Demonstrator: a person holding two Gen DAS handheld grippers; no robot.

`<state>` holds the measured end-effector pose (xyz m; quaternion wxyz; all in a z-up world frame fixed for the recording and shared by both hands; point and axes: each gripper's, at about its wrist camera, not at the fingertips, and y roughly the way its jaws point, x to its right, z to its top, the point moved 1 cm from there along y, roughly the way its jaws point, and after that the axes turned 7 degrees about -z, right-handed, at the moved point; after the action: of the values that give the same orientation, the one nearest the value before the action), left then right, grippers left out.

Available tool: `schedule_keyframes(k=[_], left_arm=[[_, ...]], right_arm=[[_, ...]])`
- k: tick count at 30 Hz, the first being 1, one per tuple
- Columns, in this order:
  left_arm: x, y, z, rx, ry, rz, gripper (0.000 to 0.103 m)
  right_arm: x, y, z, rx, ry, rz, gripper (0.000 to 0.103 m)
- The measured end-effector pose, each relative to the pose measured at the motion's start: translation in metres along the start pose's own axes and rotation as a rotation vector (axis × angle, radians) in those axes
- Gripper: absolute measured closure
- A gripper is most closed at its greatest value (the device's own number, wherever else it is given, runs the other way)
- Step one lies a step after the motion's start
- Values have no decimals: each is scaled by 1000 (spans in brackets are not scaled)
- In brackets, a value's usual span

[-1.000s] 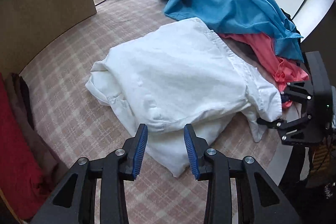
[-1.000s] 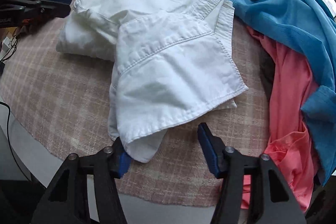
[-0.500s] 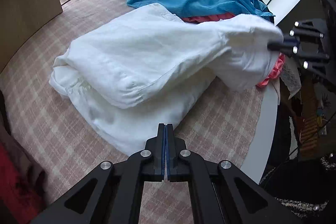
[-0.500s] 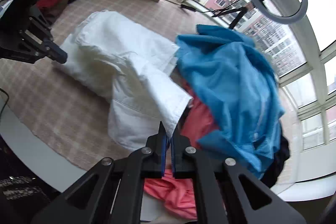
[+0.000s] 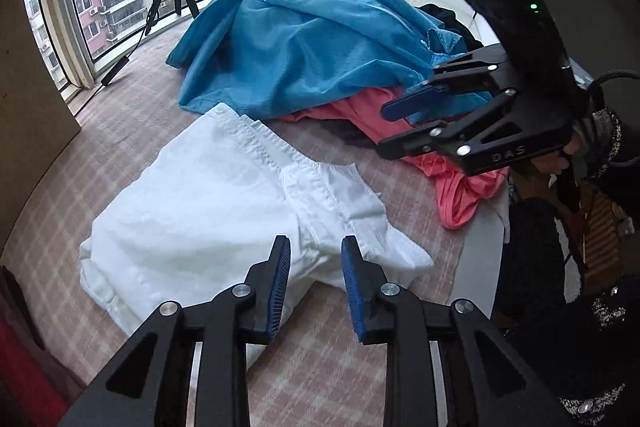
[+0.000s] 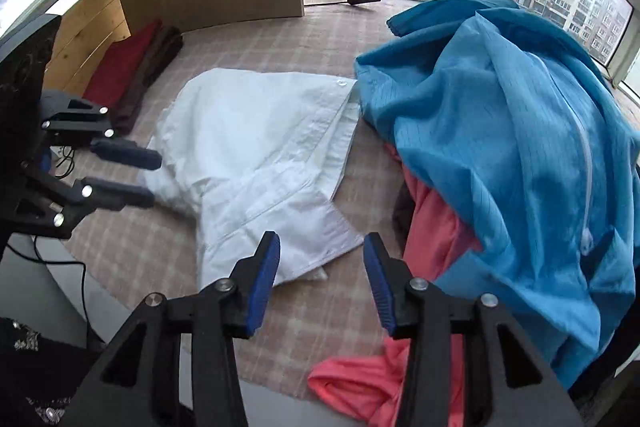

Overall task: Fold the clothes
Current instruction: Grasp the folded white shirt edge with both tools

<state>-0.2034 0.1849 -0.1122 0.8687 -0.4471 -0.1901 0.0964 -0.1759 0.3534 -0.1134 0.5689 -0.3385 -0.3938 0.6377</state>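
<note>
Left wrist view: our left gripper (image 5: 314, 279) hovers with its fingers spread and nothing between them, and the white shirt (image 5: 224, 211) lies on the checked cloth (image 5: 320, 359) right ahead of the tips, doubled over itself with a flap laid across its near right side. Our right gripper (image 5: 404, 127) hangs above and to the right of the left one, over the pink garment (image 5: 460, 187), also spread and empty. From the right wrist view, the shirt (image 6: 256, 147) sits ahead and slightly left of that gripper (image 6: 320, 267), its hem just beyond the tips. The blue garment (image 6: 500, 131) is heaped off to the right.

We judge the white shirt to be partway folded: it is compact but uneven, with loose edges. This fits either a pause between folds or a fold just laid down. Any further fold calls for both grippers to pinch edges on the near side and carry them over evenly.
</note>
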Motion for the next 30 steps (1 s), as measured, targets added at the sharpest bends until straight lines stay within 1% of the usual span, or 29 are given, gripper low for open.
schedule_keyframes(k=[1, 2, 4, 5, 6, 7, 9, 10, 11, 13, 14, 15, 16, 18, 20, 22, 23, 25, 27, 28, 29, 30], left_arm=[[-6, 7, 2, 14, -27, -1, 78], [-12, 19, -1, 2, -69, -38, 78], [-21, 47, -12, -58, -162, -149, 77], [-22, 55, -18, -75, -185, -162, 77], [-21, 59, -26, -83, -192, -141, 77], [-19, 55, -30, -63, -201, -135, 77], [-18, 32, -33, 11, -256, -153, 77], [-18, 18, -34, 48, -282, -153, 77], [-17, 3, -34, 91, -295, -143, 77], [-20, -27, -37, 157, -297, -83, 77], [-27, -38, -39, 174, -302, -39, 74], [-36, -48, -40, 185, -306, 11, 74], [-48, -55, -41, 191, -319, 64, 75], [-81, -58, -40, 182, -362, 152, 75], [-112, -56, -40, 157, -389, 239, 75], [-140, -54, -44, 138, -409, 290, 75], [-153, -54, -47, 136, -430, 295, 75], [-176, -54, -48, 149, -484, 266, 77], [-188, -48, -46, 164, -501, 240, 77], [-190, -43, -45, 156, -503, 233, 77], [-193, -37, -43, 148, -504, 227, 77], [-195, -32, -42, 140, -505, 221, 77]], right_arm=[[4, 20, 9, -21, -12, 10, 60], [6, 37, 14, -49, -17, 19, 60], [5, 59, 14, -112, -49, 47, 63], [3, 66, 13, -143, -72, 59, 77], [2, 71, 13, -160, -87, 66, 86], [8, 65, 18, -128, -73, 58, 86], [17, 56, 31, -65, -49, 46, 86], [13, 59, 41, -43, -52, 62, 86], [9, 62, 52, -21, -55, 78, 86], [1, 68, 72, 24, -60, 109, 86], [-3, 71, 83, 46, -63, 125, 86], [-8, 77, 92, 57, -74, 139, 86], [-18, 91, 96, 28, -119, 137, 86], [-31, 116, 98, -34, -220, 59, 86], [-27, 129, 95, -83, -282, -49, 86], [-14, 123, 98, -109, -249, -72, 85], [-10, 116, 100, -108, -232, -68, 84], [-3, 97, 105, -61, -209, 1, 83], [6, 88, 117, 3, -155, 12, 82], [10, 87, 123, 33, -128, 18, 82], [12, 93, 129, 39, -111, 31, 82], [10, 103, 135, 26, -100, 49, 82]])
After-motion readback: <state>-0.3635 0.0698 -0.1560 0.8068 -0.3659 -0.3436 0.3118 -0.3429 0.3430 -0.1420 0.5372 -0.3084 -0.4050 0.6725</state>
